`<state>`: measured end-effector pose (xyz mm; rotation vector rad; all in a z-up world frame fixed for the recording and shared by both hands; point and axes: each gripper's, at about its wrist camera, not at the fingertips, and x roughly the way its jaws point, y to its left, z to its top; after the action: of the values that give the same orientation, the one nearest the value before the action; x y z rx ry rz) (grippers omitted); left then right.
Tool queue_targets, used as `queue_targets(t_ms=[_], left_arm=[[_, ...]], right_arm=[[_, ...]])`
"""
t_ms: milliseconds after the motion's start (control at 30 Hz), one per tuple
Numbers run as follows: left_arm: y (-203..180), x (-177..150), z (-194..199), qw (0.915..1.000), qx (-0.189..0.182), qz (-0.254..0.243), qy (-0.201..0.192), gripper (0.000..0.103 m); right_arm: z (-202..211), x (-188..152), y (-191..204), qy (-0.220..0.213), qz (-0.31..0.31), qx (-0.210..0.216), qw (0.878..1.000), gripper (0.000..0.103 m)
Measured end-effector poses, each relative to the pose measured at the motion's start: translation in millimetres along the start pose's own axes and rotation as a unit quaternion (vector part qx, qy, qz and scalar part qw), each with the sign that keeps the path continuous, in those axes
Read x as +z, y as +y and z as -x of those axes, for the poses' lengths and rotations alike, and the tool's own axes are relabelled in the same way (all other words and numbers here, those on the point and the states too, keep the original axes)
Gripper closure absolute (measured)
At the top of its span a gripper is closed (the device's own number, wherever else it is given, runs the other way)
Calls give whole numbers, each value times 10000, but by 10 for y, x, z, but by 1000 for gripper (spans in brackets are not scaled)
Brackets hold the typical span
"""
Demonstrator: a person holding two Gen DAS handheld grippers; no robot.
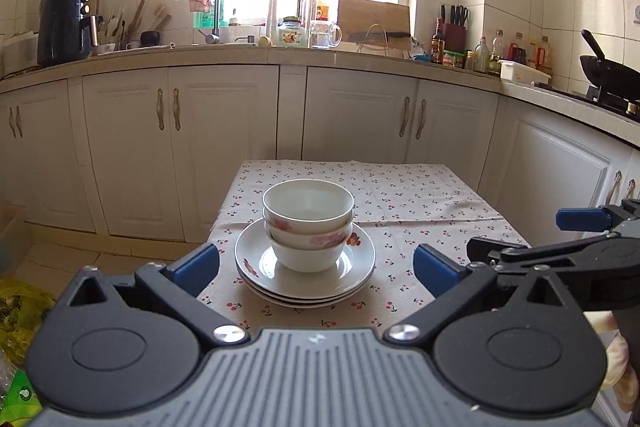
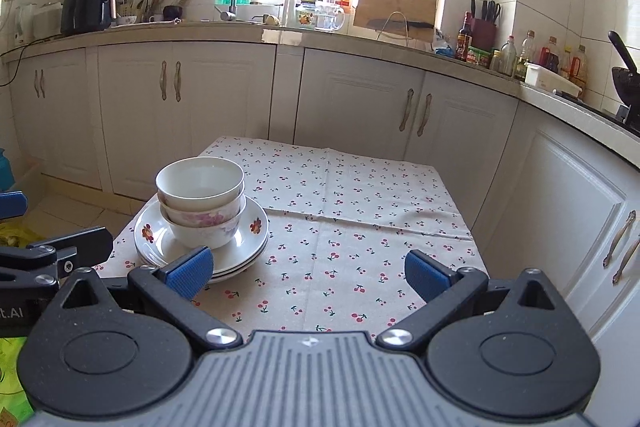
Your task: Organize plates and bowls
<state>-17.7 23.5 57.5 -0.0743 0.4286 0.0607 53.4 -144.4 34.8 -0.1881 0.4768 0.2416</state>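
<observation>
Three white bowls (image 1: 308,223) with pink flowers are nested upright on a stack of white flowered plates (image 1: 256,267), near the left front of the small table. The right wrist view shows the same bowls (image 2: 202,201) and plates (image 2: 250,247) at its left. My left gripper (image 1: 316,267) is open just in front of the plates, with nothing between its blue pads. Empty and open too, my right gripper (image 2: 308,273) hovers over bare cloth to the right of the stack. The right gripper (image 1: 560,239) also shows at the right edge of the left wrist view.
The table wears a cherry-print cloth (image 2: 360,211). White kitchen cabinets (image 1: 224,147) and a cluttered worktop (image 1: 320,55) stand behind it; a wok (image 1: 608,71) sits on the stove at right. Yellow and green bags (image 1: 16,311) lie on the floor at left.
</observation>
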Motion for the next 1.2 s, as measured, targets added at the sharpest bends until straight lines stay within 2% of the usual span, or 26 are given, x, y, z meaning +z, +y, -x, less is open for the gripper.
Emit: queue_targets(t_ms=[1200], left_arm=[[10, -13, 23, 9999, -64, 114, -64, 1]], right_arm=[[62, 6, 42, -120, -9, -220, 9997, 0]])
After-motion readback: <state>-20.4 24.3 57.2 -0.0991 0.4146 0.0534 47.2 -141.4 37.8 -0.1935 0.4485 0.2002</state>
